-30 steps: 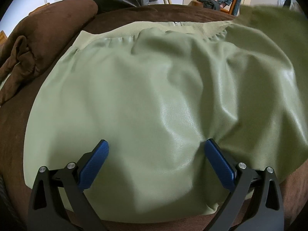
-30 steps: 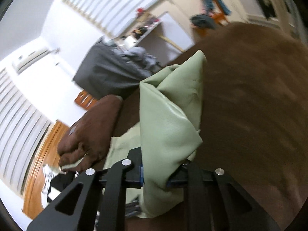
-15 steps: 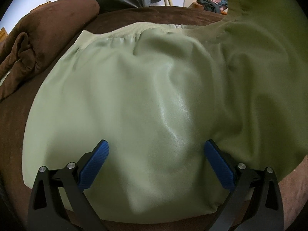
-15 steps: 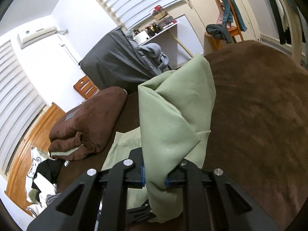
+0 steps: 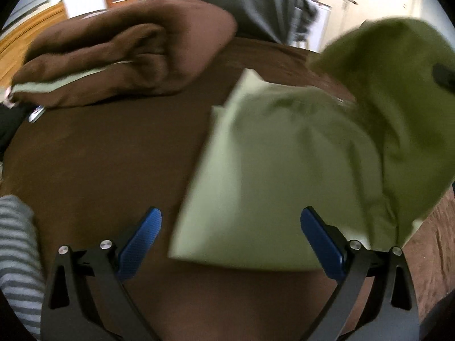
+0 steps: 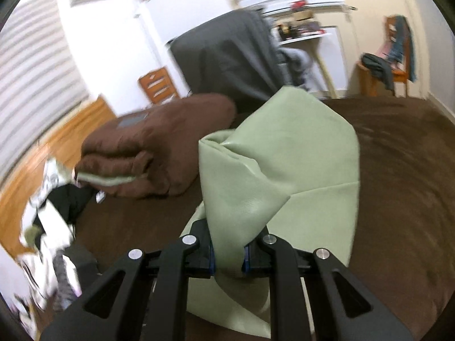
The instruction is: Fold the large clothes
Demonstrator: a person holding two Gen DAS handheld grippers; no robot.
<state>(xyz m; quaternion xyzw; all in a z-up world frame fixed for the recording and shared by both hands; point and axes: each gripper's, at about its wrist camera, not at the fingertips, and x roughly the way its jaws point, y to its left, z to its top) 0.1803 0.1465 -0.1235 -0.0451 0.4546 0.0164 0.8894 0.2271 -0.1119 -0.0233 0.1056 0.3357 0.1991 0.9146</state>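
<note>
Change: since a second ago the left gripper (image 5: pixel 230 228) has swung off the middle of the green jacket (image 5: pixel 273 170) toward its left edge, so bare brown bedspread (image 5: pixel 99 156) now fills the left half of its view; the raised flap has come further across.
Left gripper: jaws spread wide, clasping nothing; blue pads (image 5: pixel 140 243) hover above the near edge of the jacket and the bedspread.
Right gripper (image 6: pixel 229 258): clenched on a bunched fold of the jacket (image 6: pixel 273 164), lifted above the bed.
Jacket: lying on the bedspread, right part raised and draped over.
Left view only: a striped sleeve (image 5: pixel 17 255) at lower left; the picture is blurred.
Right view only: chair with clothes (image 6: pixel 389 59), wall blinds (image 6: pixel 34 56), a clothes heap on the floor (image 6: pixel 48 227).
Both views: a folded brown blanket (image 6: pixel 153 147) beyond the jacket.
</note>
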